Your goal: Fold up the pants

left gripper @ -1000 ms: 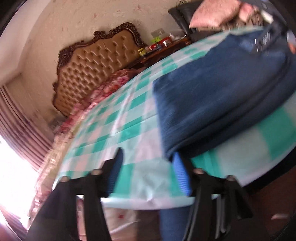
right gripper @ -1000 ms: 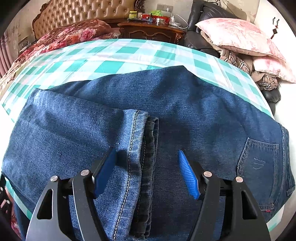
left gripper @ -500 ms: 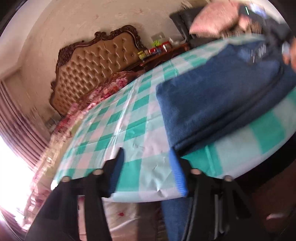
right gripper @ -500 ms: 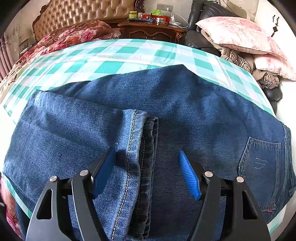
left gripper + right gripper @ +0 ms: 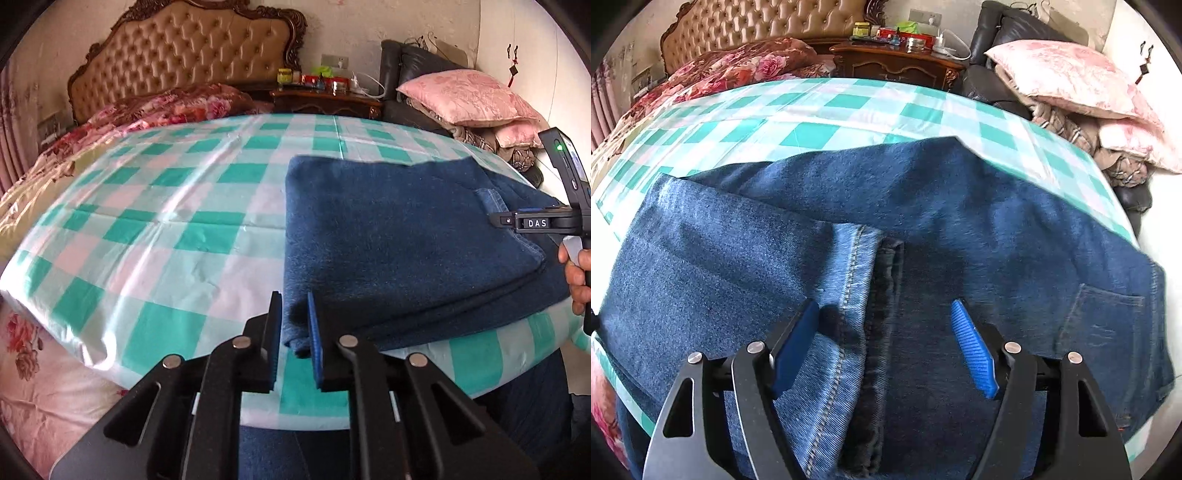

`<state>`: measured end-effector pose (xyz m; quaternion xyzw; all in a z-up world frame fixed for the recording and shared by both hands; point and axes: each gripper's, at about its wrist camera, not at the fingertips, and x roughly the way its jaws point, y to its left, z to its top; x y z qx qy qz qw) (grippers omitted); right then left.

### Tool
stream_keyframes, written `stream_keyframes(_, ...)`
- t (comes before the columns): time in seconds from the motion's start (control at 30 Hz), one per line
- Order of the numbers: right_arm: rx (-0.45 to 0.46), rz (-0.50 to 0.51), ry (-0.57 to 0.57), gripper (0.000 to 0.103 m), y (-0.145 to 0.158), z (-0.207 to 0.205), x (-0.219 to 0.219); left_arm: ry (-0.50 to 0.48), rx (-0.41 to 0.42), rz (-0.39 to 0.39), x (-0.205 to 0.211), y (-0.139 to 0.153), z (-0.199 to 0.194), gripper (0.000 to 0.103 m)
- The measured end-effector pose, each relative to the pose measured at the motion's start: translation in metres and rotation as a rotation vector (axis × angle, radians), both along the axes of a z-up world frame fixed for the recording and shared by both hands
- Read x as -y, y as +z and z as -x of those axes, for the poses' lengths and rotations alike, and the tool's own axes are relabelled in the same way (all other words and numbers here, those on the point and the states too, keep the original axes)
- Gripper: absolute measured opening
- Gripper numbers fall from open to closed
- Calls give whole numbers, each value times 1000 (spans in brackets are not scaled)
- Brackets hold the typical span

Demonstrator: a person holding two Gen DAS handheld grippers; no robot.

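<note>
Blue jeans (image 5: 406, 240) lie folded on a table under a green-and-white checked cloth (image 5: 166, 240). My left gripper (image 5: 293, 306) is at the folded stack's near-left corner; its jaws are closing, with that corner pinched between the blue pads. My right gripper (image 5: 884, 306) hovers over the jeans (image 5: 960, 206), its jaws wide and opening slightly. The stitched leg hem (image 5: 857, 295) lies below the gap, and the pads do not press on it. A back pocket (image 5: 1108, 325) shows at the right. In the left wrist view the right gripper (image 5: 535, 221) appears at the far right, held by a hand (image 5: 576, 273).
A bed with a tufted headboard (image 5: 184, 55) and floral quilt (image 5: 166, 107) stands behind the table. Beside it are a dark wooden nightstand (image 5: 325, 103) with jars and a black chair piled with pink pillows (image 5: 469, 96). The table's near edge (image 5: 92, 354) drops off at the left.
The left wrist view has rolled level and the left jaws have narrowed from wide apart onto the jeans' near corner. The right gripper has stayed over the hem.
</note>
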<state>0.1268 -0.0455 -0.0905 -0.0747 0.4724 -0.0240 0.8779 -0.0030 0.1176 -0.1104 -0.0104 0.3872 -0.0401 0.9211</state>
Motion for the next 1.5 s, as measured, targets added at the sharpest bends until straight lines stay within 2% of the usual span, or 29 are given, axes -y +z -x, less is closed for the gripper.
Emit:
stream_keyframes(0.1,69,-74,-26,69,19,8,10,12,25,44,-4,8,8,15)
stream_keyframes(0.2,79,-135,-14,69,25,10,15,10,29,62,-2,10,8,15)
stream_keyframes(0.3,-4,-40,-31,68,2,2,16,1,50,86,-1,18,4,13)
stream_keyframes(0.4,-3,-105,-29,69,-4,2,26,-25,63,109,9,28,-8,13)
stream_keyframes(0.5,7,-76,-38,68,3,4,22,-67,86,121,24,43,-34,13)
stream_keyframes(0.57,32,-103,-33,68,11,8,19,-103,81,129,37,50,-62,13)
stream_keyframes(0.67,48,-94,-15,69,20,11,8,-132,19,142,52,45,-114,13)
stream_keyframes(0.77,56,-85,5,70,26,11,-3,-87,-183,110,56,11,-165,13)
stream_keyframes(0.8,65,-91,6,71,28,11,-5,-53,-217,133,52,2,-173,13)
stream_keyframes(0.83,79,-109,7,72,32,10,-7,-45,-200,153,50,4,-173,13)
stream_keyframes(0.9,90,-138,15,74,35,7,-7,-47,-161,143,48,13,-165,18)
stream_keyframes(0.93,94,-140,18,74,34,5,-8,-38,-129,149,45,18,-155,25)
stream_keyframes(0.97,94,-130,13,74,32,3,-8,-28,-123,158,42,19,-148,26)
stream_keyframes(1.07,30,-104,-1,73,9,-8,-5,12,-117,170,34,19,-121,26)
stream_keyframes(1.13,-2,-63,-16,73,-5,-9,-3,22,-110,157,33,19,-98,26)
stream_keyframes(1.27,34,-109,-6,73,-10,-1,5,18,-121,115,35,17,-53,26)
stream_keyframes(1.37,34,-87,-5,75,-10,-1,3,10,-164,74,38,7,-37,26)
stream_keyframes(1.5,11,-99,-28,77,-8,-5,5,-2,-162,24,41,7,-25,26)
